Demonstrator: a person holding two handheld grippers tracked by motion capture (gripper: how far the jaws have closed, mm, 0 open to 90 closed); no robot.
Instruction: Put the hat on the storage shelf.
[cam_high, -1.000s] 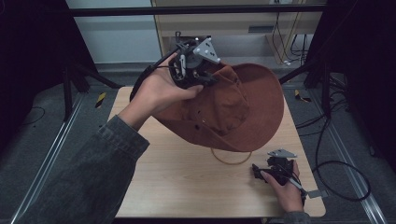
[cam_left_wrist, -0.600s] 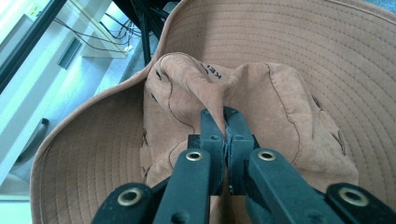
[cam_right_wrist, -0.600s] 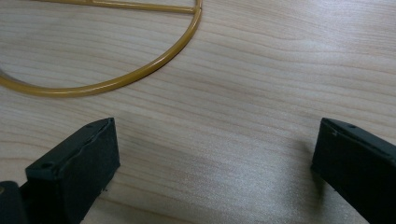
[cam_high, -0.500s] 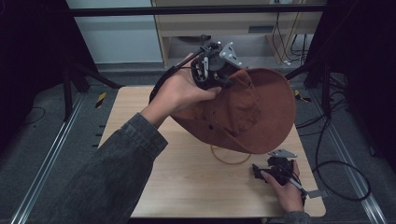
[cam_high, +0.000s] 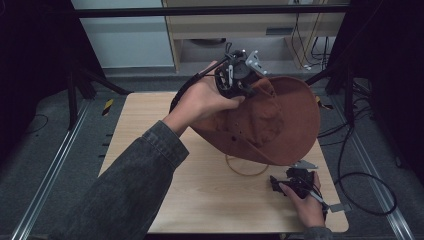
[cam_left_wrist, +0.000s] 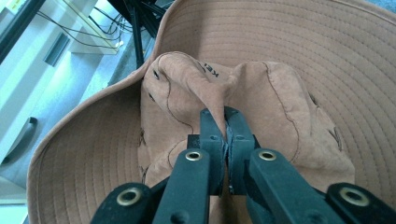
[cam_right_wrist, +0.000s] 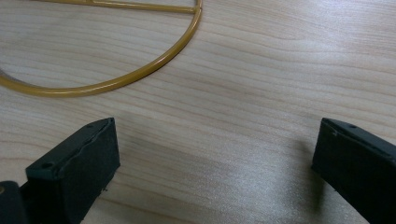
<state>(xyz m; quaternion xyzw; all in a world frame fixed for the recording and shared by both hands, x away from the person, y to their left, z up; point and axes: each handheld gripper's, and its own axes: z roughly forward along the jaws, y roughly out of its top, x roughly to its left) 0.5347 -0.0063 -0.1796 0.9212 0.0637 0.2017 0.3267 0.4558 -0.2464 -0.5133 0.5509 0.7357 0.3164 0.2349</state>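
Observation:
A brown wide-brimmed hat (cam_high: 270, 120) hangs tilted above the wooden table (cam_high: 150, 150), held up at its back edge. My left gripper (cam_high: 237, 75) is shut on a pinched fold of the hat's crown (cam_left_wrist: 219, 88); in the left gripper view the two jaws press the brown cloth between them and the brim (cam_left_wrist: 327, 46) spreads out behind. A thin gold wire ring (cam_high: 246, 169) lies on the table under the hat's lower edge. My right gripper (cam_high: 295, 182) rests low near the table's front right, jaws wide open over bare wood, with the ring (cam_right_wrist: 107, 81) just beyond them.
A person's sleeved left arm (cam_high: 130, 190) reaches across the table's left half. Cables (cam_high: 360, 175) trail off the table's right side. Dark stand legs (cam_high: 85, 85) and a pale cabinet (cam_high: 120, 40) stand beyond the far edge.
The left hand has carried the hat to the right and slightly lower. The right gripper has stayed where it was.

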